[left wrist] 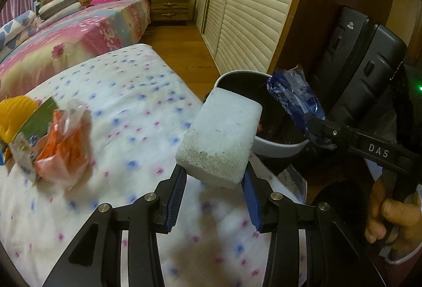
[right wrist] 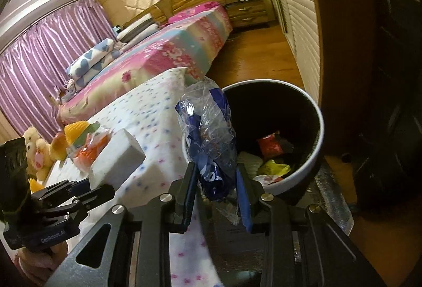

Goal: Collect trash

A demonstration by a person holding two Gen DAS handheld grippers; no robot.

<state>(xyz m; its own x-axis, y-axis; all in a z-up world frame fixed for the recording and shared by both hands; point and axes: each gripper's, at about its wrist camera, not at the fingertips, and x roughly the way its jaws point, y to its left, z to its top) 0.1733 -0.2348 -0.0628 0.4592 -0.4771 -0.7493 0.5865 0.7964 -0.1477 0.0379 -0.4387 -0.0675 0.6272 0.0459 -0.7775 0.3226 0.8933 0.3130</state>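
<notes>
The left gripper (left wrist: 215, 179) is reaching forward and slightly upward over the edge of the mattress (left wrist: 118, 113), its blue-padded fingers (left wrist: 175, 194) clamping the lower end of a white foam block (left wrist: 220, 139), which is tilting toward one o'clock so its far corner is overlapping the rim of the trash bin (left wrist: 279, 148). In the right wrist view the same block (right wrist: 117, 157) is showing at nine o'clock, held out over the dotted sheet by the left gripper (right wrist: 89, 185), with the person's left hand (right wrist: 42, 263) wrapping the handle below it. The right gripper (right wrist: 216, 181) is pointing toward twelve o'clock, its fingers squeezing a crumpled blue and clear plastic wrapper (right wrist: 208, 134) that is standing upright just in front of the bin's near rim (right wrist: 320, 129). Seen from the left camera, the right gripper (left wrist: 316, 129) is coming in from four o'clock, the wrapper (left wrist: 290, 94) hanging over the bin's opening, and the right hand (left wrist: 390, 218) is gripping the handle (only some fingers are visible). Inside the bin, red, yellow and pale scraps (right wrist: 271, 155) are lying at the bottom. At nine o'clock on the mattress an orange plastic bag (left wrist: 63, 147) and other wrappers (left wrist: 26, 152) are lying well apart from the bin.
</notes>
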